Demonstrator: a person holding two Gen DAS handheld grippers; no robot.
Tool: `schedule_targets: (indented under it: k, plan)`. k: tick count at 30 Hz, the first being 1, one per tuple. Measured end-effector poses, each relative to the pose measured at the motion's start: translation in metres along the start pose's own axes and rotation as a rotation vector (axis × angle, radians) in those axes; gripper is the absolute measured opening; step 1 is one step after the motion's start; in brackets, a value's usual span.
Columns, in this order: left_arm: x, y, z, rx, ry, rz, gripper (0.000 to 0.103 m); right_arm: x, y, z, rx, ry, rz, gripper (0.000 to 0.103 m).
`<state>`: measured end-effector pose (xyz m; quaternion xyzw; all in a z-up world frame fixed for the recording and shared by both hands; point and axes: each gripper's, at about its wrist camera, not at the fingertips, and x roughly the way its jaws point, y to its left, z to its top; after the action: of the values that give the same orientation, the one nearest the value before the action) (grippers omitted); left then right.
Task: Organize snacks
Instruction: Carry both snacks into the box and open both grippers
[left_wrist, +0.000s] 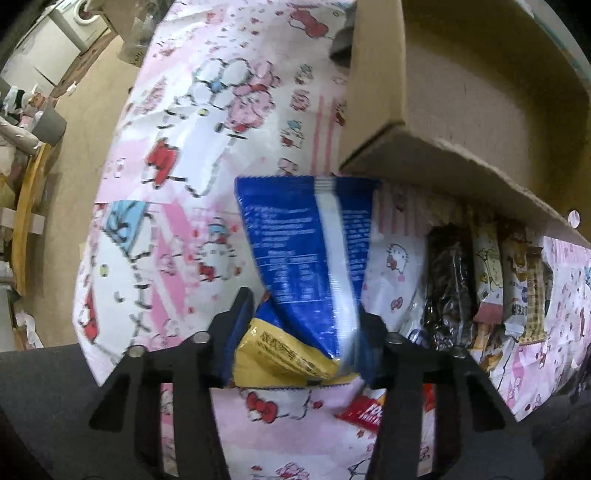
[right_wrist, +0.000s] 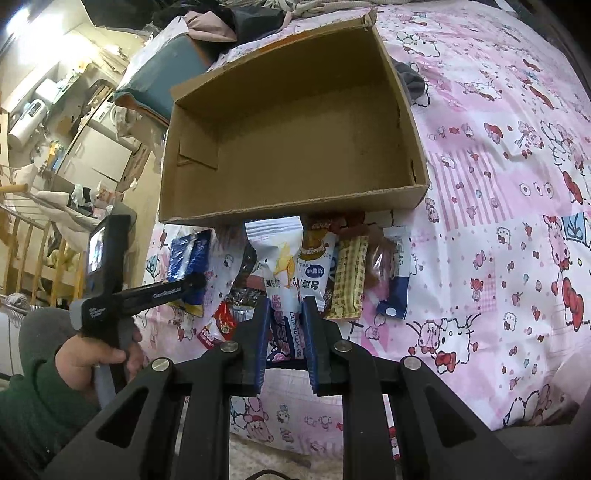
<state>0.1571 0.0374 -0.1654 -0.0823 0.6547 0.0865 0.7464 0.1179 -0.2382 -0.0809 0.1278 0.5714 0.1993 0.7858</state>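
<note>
My left gripper points down at the bed and is shut on a blue and yellow snack bag, which crumples between the pads. The right wrist view shows that gripper from the side, a hand around its handle. My right gripper is shut on a white packet with purple print. An open cardboard box, with nothing inside, stands just beyond both; its near wall shows at the upper right. More snacks lie along its front: a dark packet, a yellow checked bar, a blue-white packet.
Everything rests on a pink cartoon-print sheet. A red packet lies near the bed's front edge. A teal cushion and grey cloth sit behind the box. The floor and a wooden rail are to the left.
</note>
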Motion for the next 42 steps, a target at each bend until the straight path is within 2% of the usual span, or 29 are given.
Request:
schedule_targets:
  k: [7,12,16,21,25,33,37,42]
  plan:
    - [-0.042,0.025,-0.016,-0.094,-0.066,-0.019,0.038,-0.014,-0.002,-0.002,0.006,-0.046,0.022,0.018]
    - [-0.091,0.040,-0.023,-0.126,-0.182,-0.044,0.038,-0.023,0.002,0.002,0.003,-0.087,0.045,0.018]
    - [-0.127,0.046,-0.023,-0.141,-0.294,-0.076,0.038,-0.038,0.005,0.008,-0.004,-0.161,0.078,0.018]
    - [-0.156,0.032,0.007,-0.078,-0.395,-0.110,0.038,-0.053,0.007,0.024,-0.017,-0.247,0.088,0.018]
    - [-0.169,0.008,0.033,-0.011,-0.446,-0.131,0.038,-0.053,0.005,0.044,-0.011,-0.264,0.076,0.018]
    - [-0.165,-0.048,0.083,0.116,-0.496,-0.148,0.038,-0.029,-0.006,0.099,0.019,-0.253,0.051,0.018]
    - [-0.148,-0.066,0.095,0.163,-0.506,-0.129,0.038,-0.008,-0.017,0.117,0.038,-0.243,0.045,0.018]
    - [-0.121,-0.081,0.100,0.218,-0.503,-0.100,0.038,0.015,-0.029,0.121,0.062,-0.225,0.040,0.019]
